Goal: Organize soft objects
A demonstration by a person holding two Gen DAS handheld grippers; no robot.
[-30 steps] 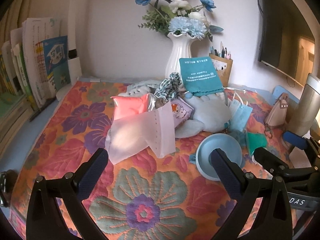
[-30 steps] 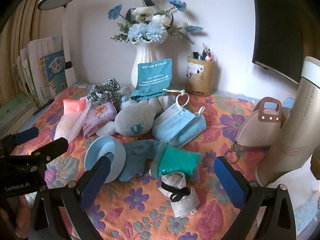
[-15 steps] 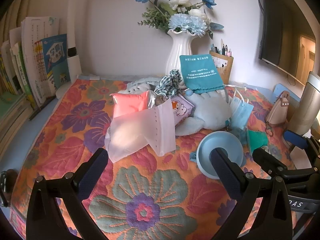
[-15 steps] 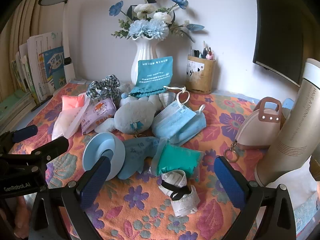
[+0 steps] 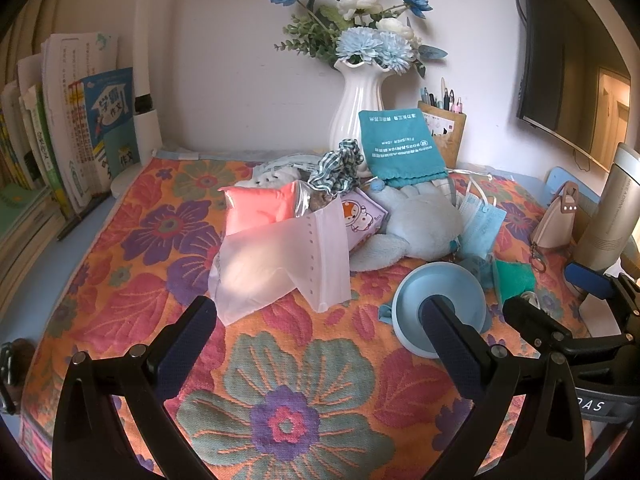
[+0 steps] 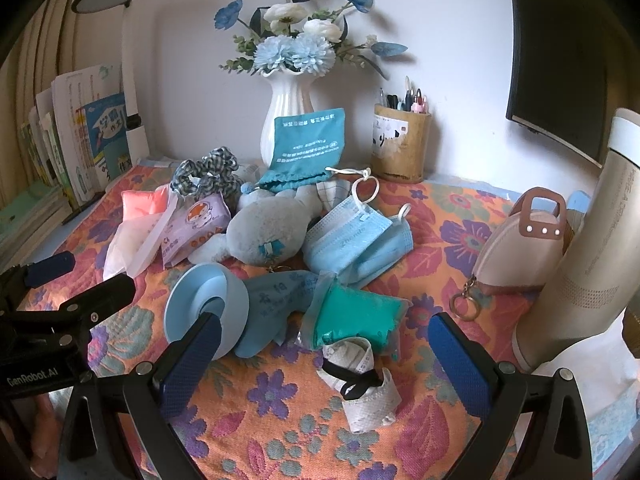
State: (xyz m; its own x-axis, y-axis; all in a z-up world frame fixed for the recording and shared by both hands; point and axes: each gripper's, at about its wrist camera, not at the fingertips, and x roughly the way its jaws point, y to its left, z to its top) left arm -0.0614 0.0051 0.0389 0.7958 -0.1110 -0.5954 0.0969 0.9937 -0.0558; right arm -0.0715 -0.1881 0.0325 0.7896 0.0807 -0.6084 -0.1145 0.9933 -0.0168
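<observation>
While both grippers' jaws gape empty, white vase [image 6: 286, 120] holding flowers [image 6: 296, 46], cup [image 6: 401, 148] holding pens [image 6: 404, 100].

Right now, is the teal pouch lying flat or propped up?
Propped up. The teal pouch stands tilted against the white vase, with its gathered drawstring end down on the pile beside the grey plush toy.

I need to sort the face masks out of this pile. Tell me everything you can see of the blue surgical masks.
The blue surgical masks look like several pleated non-woven pieces, loosely stacked and creased, with white ear loops sticking up, one knotted. They lie flat on the floral cloth, beside the grey plush toy, overlapping the green packet at their near edge. Neither gripper touches them.
</observation>
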